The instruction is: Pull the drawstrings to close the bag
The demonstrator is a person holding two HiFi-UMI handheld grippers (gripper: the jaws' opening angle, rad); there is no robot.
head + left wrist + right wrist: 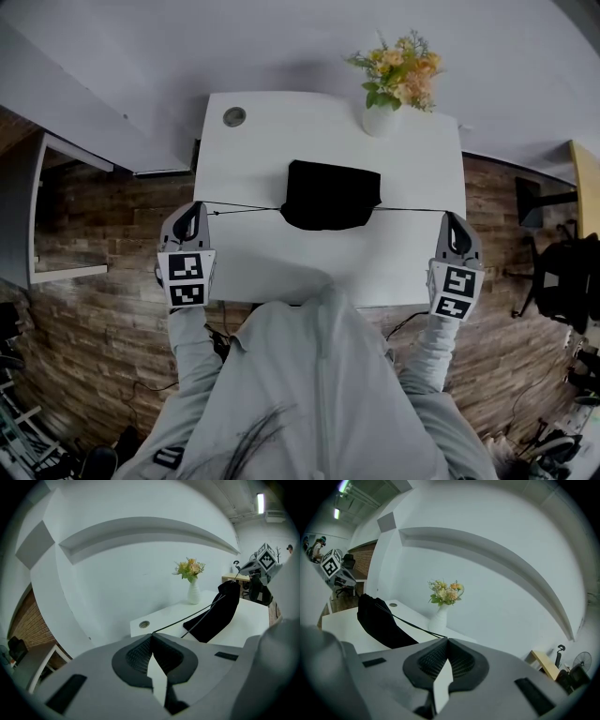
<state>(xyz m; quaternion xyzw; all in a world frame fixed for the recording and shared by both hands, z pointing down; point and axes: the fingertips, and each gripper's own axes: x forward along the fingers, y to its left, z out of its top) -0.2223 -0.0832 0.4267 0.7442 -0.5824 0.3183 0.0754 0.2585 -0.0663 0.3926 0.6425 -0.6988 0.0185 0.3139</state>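
Observation:
A black drawstring bag (330, 195) lies at the middle of the white table (253, 253), its mouth gathered. A thin black drawstring (244, 208) runs taut from the bag's left side to my left gripper (198, 205), which is shut on its end at the table's left edge. A second drawstring (411, 210) stretches right to my right gripper (449, 216), also shut on it. In the left gripper view the cord (187, 617) leads from the closed jaws (151, 634) to the bag (216, 613). In the right gripper view the cord (417, 626) leaves the jaws (446, 639) toward the bag (377, 620).
A white vase of yellow and orange flowers (397, 80) stands at the table's back right corner. A round cable grommet (234, 116) sits at the back left. A white shelf unit (56, 206) is at the left, a black chair (562, 267) at the right, wooden flooring around.

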